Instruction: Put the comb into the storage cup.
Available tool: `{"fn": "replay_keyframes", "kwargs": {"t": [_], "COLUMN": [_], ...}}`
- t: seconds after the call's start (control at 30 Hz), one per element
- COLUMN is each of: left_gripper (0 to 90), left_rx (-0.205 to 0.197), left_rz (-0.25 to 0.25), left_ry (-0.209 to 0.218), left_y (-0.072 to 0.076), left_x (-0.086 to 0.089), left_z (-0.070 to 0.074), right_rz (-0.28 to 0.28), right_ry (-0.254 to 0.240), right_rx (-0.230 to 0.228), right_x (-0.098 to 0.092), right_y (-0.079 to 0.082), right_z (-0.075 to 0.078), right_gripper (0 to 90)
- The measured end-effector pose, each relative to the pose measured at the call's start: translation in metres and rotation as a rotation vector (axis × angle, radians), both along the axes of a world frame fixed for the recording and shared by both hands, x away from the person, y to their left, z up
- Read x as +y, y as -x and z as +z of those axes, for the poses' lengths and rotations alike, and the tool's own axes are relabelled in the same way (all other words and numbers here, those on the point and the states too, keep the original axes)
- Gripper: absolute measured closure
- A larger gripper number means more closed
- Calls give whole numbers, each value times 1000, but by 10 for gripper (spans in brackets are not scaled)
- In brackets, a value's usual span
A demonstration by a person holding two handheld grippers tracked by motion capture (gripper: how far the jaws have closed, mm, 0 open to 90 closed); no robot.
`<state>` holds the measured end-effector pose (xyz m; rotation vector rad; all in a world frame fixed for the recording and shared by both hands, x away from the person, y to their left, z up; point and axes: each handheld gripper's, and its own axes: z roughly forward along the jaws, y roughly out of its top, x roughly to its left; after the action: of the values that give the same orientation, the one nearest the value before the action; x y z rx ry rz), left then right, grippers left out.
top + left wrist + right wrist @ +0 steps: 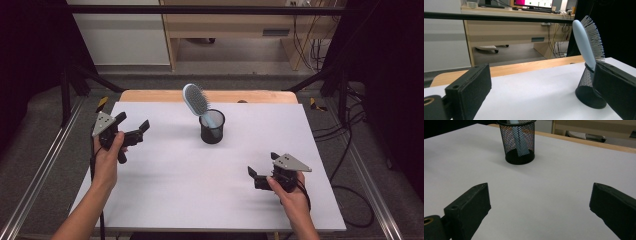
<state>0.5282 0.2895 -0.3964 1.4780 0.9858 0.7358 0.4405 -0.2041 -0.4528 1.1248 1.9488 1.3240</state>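
Note:
A light blue hairbrush (196,102) stands handle-down in a black mesh cup (212,128) near the middle back of the white table top (165,180), its bristled head leaning to the left. In the left gripper view the hairbrush (586,42) rises from the cup (587,92) at the right. The cup (519,142) appears far ahead in the right gripper view. My left gripper (133,128) is open at the table's left, empty. My right gripper (263,166) is open at the front right, empty, pointing toward the cup.
A wooden strip (150,95) runs along the table's back edge. Beyond it are a wooden desk (235,25), cables on the floor (350,125) and a black metal frame bar (200,9).

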Motion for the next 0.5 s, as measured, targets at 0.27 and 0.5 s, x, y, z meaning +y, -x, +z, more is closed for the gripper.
{"fn": "replay_keyframes", "kwargs": {"t": [0.27,0.5], "left_gripper": [22,22], "left_rx": [-5,-17], "left_rz": [14,13], "left_ry": [11,15], "left_y": [4,8], "left_x": [12,17], "left_z": [2,10], "right_rz": [-1,1], "right_ry": [-6,-8], "right_rx": [0,1], "right_x": [-1,-1], "right_y": [0,0], "right_z": [0,0], "right_gripper": [33,33]}}
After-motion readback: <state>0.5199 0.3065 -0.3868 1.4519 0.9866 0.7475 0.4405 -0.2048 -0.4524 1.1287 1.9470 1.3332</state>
